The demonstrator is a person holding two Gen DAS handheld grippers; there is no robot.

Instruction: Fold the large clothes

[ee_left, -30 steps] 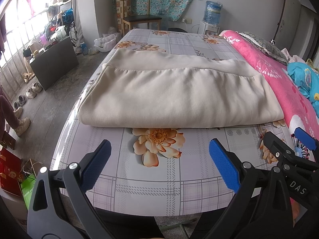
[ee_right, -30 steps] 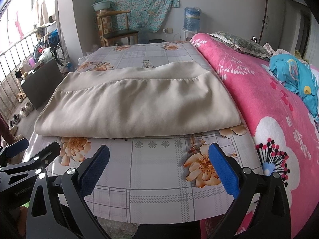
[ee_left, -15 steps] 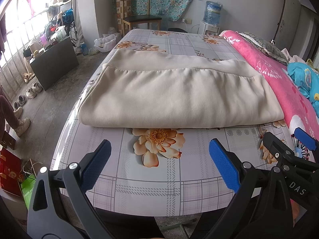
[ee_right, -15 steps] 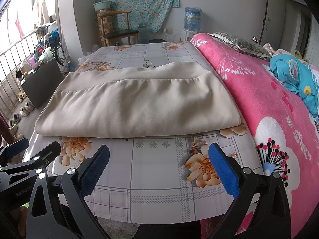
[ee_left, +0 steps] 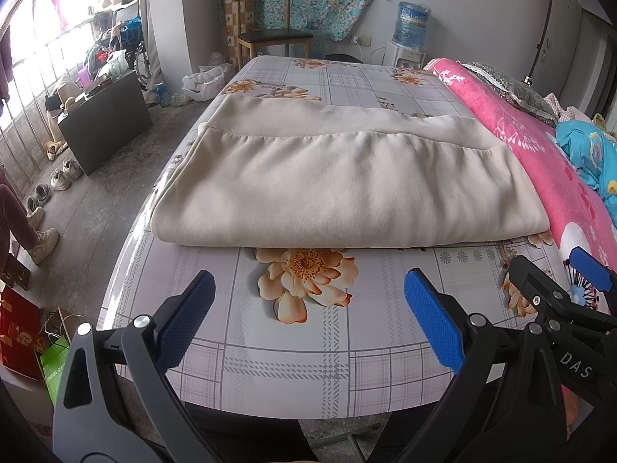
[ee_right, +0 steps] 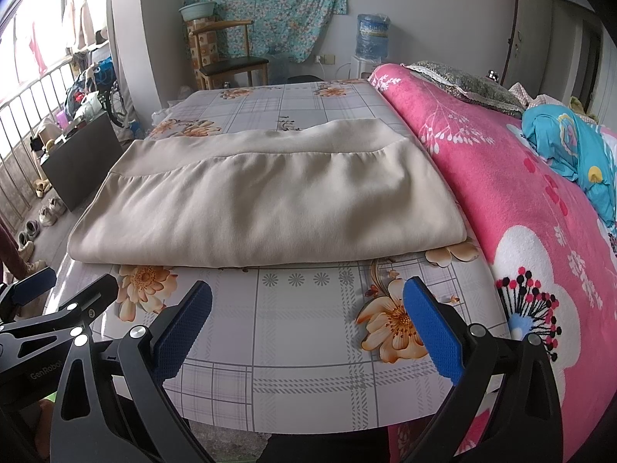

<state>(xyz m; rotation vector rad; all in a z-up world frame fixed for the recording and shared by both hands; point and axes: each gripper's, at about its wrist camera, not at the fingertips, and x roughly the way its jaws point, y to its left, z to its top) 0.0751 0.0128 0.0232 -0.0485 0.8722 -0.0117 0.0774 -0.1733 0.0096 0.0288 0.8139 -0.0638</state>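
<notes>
Zero change since a second ago: left gripper [ee_left: 308, 316] and right gripper [ee_right: 307, 314] still gaping, empty, short of folded beige garment [ee_left: 347, 189]. Probably finished, lol.

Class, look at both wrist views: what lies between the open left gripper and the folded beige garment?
Only bare flowered bedsheet: in the left wrist view an orange printed flower sits between the left gripper and the folded beige garment. Nothing else lies there.
</notes>
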